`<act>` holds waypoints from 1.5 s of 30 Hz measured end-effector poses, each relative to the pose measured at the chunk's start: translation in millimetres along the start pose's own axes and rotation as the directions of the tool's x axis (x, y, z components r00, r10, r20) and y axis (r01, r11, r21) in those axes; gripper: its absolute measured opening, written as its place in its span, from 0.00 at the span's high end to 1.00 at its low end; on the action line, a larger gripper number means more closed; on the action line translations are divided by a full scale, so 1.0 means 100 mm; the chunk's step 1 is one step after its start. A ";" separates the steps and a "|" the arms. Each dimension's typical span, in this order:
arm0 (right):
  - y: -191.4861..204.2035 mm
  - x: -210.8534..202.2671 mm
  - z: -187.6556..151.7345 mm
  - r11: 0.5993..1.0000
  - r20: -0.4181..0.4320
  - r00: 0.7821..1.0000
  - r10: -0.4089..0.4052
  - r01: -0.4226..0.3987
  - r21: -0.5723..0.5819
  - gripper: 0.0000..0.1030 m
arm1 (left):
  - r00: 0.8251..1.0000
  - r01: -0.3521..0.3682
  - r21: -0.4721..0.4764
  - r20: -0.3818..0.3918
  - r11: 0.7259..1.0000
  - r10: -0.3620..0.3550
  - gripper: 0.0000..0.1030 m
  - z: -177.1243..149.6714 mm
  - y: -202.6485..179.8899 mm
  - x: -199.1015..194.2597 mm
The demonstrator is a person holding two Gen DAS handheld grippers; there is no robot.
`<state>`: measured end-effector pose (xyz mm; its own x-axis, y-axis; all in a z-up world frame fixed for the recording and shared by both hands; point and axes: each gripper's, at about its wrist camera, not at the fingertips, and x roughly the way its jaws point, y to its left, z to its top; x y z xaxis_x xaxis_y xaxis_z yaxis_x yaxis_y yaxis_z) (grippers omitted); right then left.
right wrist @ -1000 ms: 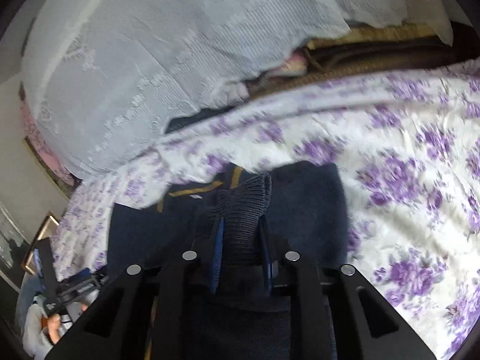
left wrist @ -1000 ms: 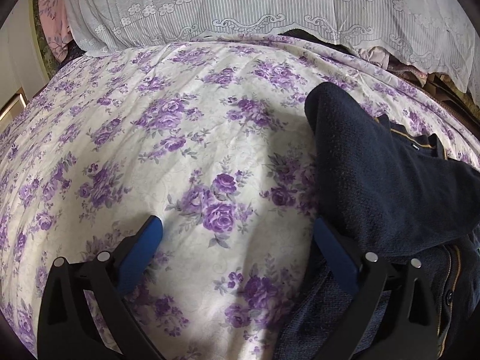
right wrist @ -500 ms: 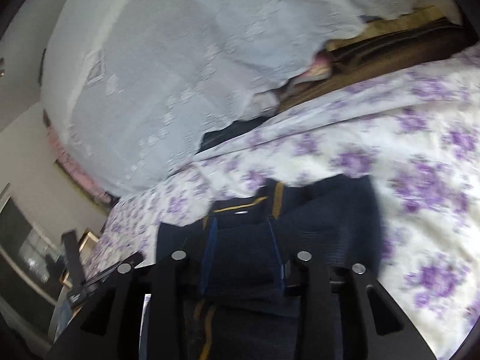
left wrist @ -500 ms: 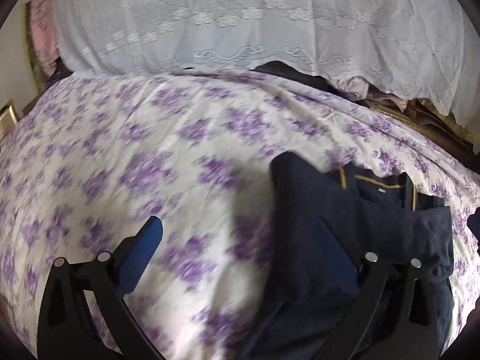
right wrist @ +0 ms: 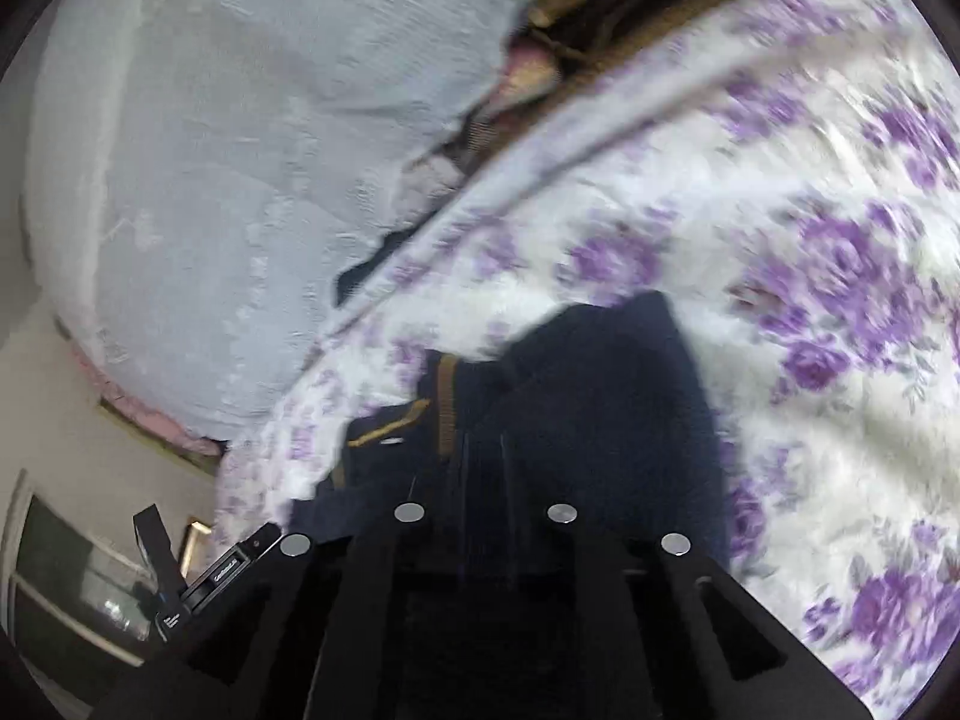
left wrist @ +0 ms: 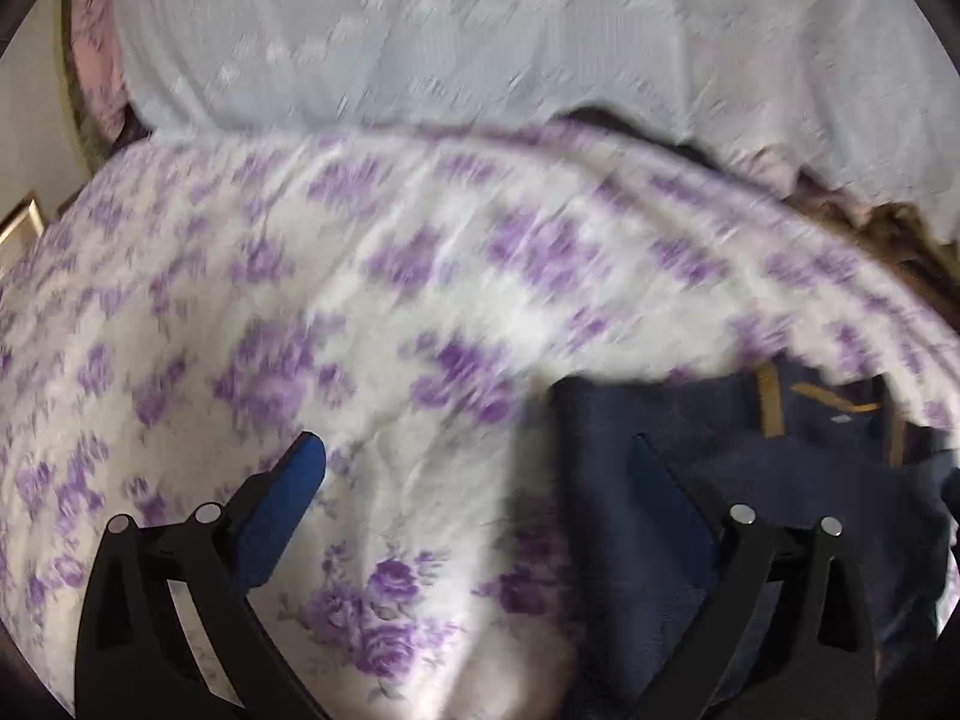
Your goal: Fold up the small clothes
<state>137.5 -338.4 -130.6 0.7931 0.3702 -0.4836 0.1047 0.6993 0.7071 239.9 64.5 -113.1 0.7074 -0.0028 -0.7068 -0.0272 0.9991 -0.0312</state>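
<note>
A navy garment [left wrist: 810, 480] with gold collar trim [left wrist: 768, 402] lies on the purple-flowered bedspread [left wrist: 420, 270]. My left gripper [left wrist: 474, 450] hovers open above the bedspread at the garment's left edge, its right finger over the navy cloth, nothing between the blue pads. In the right wrist view the same garment [right wrist: 600, 390] lies folded just ahead. My right gripper [right wrist: 485, 450] sits low over it with its jaws closing to a narrow gap. Blur and dark cloth hide whether fabric is pinched there.
A white lace cover [left wrist: 420, 30] drapes over a pile along the bed's far side, with brown and pink fabrics [right wrist: 630, 0] poking out beneath it. A wall and a picture frame [left wrist: 21, 222] border the bed at the left. The left hand-held device [right wrist: 210, 570] shows at the right view's lower left.
The left gripper has pulled back and up, so the garment looks smaller and lower right. The right jaws let go of the knit cuff, opened, then narrowed; the right view rolled.
</note>
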 end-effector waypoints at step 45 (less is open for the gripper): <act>0.29 -0.72 -1.22 0.980 -0.181 0.981 -0.061 0.025 -0.197 0.38 | 0.978 0.114 0.143 -0.192 0.983 -0.085 0.04 -1.55 0.06 -0.98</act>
<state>10.4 -270.8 -138.3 0.6631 0.4314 -0.6117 0.0045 0.8149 0.5796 60.5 64.6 -153.9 0.5580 -0.0958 -0.8243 0.1546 0.9879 -0.0101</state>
